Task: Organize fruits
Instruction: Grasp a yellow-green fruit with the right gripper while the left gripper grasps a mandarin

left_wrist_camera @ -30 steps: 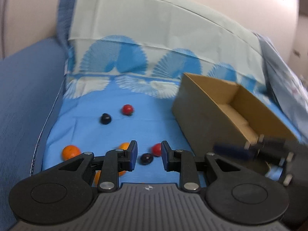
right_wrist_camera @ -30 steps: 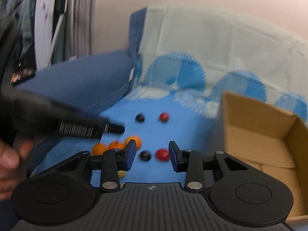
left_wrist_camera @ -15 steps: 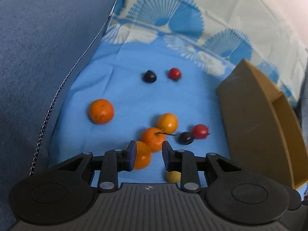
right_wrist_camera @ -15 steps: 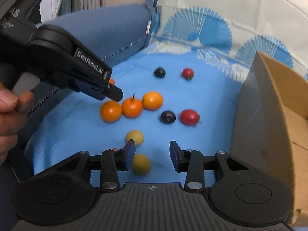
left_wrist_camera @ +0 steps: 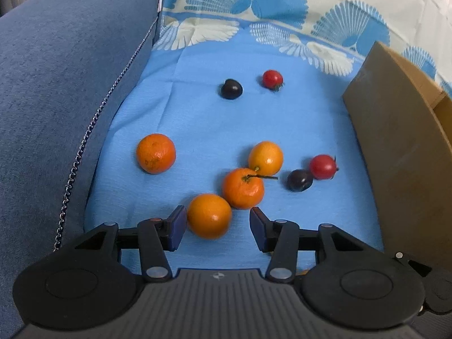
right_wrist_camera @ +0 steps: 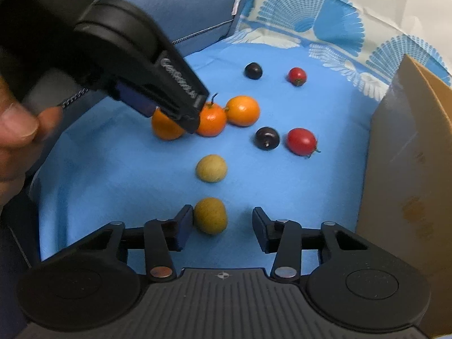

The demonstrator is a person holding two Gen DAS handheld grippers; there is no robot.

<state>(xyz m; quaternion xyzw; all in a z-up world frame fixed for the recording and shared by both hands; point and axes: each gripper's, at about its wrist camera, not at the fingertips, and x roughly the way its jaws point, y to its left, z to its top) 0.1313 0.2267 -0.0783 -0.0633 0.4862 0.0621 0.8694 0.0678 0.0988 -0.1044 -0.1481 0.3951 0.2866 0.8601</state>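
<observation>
Several fruits lie on a blue cloth (left_wrist_camera: 212, 118). My left gripper (left_wrist_camera: 218, 227) points down over an orange (left_wrist_camera: 209, 216). Its jaws are opening, with the orange between them, close to the left pad and well clear of the right one. A stemmed orange (left_wrist_camera: 243, 188) and a paler orange (left_wrist_camera: 265, 158) sit just beyond, and another orange (left_wrist_camera: 156, 153) lies to the left. My right gripper (right_wrist_camera: 222, 227) is also opening, astride a yellow-green fruit (right_wrist_camera: 210, 216) that sits by its left pad. A second yellow fruit (right_wrist_camera: 211, 168) lies just ahead. The left gripper (right_wrist_camera: 173, 117) shows in the right wrist view.
A cardboard box (left_wrist_camera: 401, 152) stands open at the right edge of the cloth. A dark plum (left_wrist_camera: 299, 180) and red tomato (left_wrist_camera: 323, 166) lie near it, another pair (left_wrist_camera: 231, 88) farther back. A blue sofa arm (left_wrist_camera: 56, 84) rises on the left. A person's hand (right_wrist_camera: 17, 130) holds the left gripper.
Both grippers tipped downward and came closer to the fruits. The left jaws widened around the nearest orange. The right gripper now has the yellow-green fruit between its jaws.
</observation>
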